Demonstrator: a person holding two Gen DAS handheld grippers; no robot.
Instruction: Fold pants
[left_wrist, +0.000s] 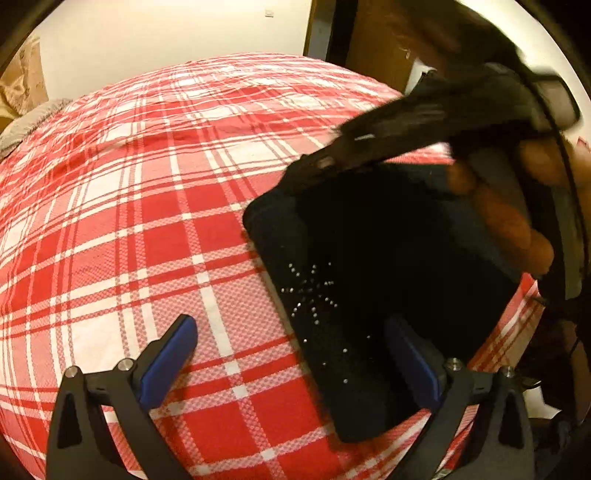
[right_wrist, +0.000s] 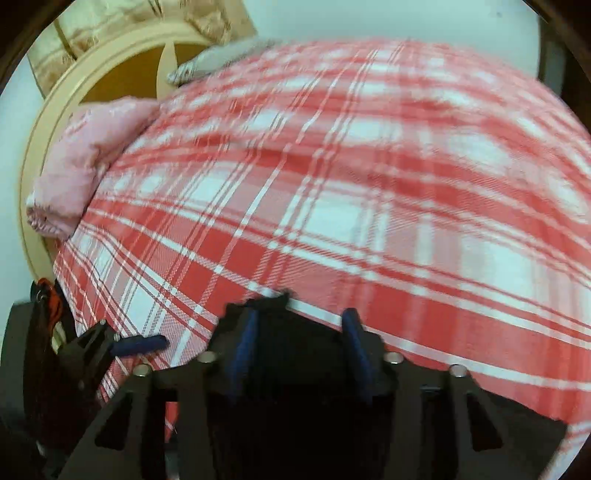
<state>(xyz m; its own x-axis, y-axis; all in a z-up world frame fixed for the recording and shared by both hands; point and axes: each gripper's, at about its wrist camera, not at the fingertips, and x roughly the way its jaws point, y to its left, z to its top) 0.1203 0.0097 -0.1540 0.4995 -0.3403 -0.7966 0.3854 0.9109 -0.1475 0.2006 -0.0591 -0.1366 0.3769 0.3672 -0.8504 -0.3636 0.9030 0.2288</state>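
Over the pants (left_wrist: 369, 258) — left tongs (left_wrist: 291, 354) tilted down, spread wide.

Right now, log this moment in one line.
task: fold pants | left tongs: open | right tongs: over black pants | surface: plaid bedspread

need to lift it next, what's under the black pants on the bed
The black pants lie folded on the red checked bedspread, which shows all round them. Whatever is directly beneath the cloth is covered, so I cannot tell whether anything else is there.
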